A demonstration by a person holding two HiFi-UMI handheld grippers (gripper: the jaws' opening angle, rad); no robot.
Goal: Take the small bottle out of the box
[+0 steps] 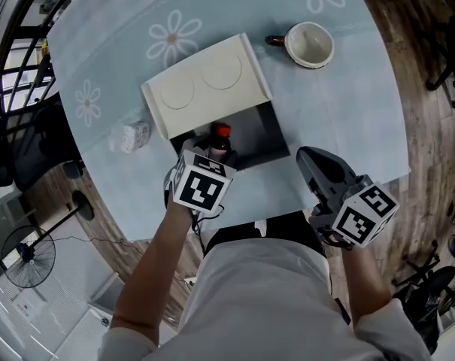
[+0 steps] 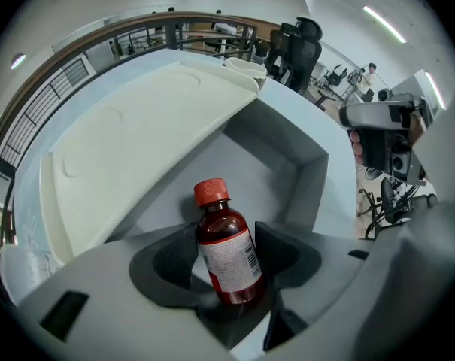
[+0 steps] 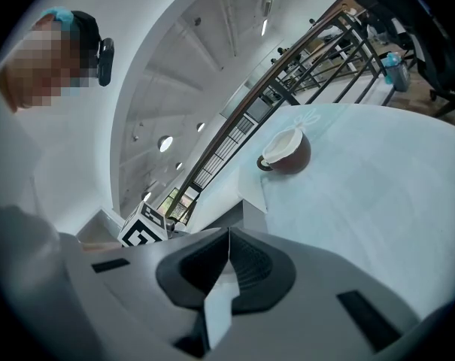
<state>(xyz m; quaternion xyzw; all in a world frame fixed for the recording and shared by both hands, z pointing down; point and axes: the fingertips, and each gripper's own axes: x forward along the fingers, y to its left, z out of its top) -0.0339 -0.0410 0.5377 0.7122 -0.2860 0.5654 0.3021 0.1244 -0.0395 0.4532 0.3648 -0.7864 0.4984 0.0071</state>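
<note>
Counter [image 1: 347, 104]: round, covered in a pale blue cloth printed with white daisies.

Box [image 1: 261, 138]: white outside, grey inside, sitting near the person's edge of the counter. Its lid [image 1: 204, 85] is swung open and lies back on the far side, with two round recesses showing on its face.

Left tool [image 2: 227, 256]: pointing steeply down into the box, marker cube [image 1: 203, 185] uppermost. Jaws stand spread, one dark pad on each side of the bottle. A gap shows between the bottle and the pad on the left of the left gripper view, so no pinch is made.

Right tool [image 3: 227, 254]: over the counter's near edge, to the right of the box and apart from it. Jaws are pressed together with nothing between them.

Mug [image 1: 310, 45]: white inside, brown outside, upright on the counter beyond the box, well apart from both tools.

Small white object [image 1: 135, 136]: on the cloth just left of the box; kind not discernible.

Small bottle [image 2: 221, 232]: dark brown with a white label and a red cap [image 2: 211, 192]. It is inside the box at the near left corner, roughly upright.
</note>
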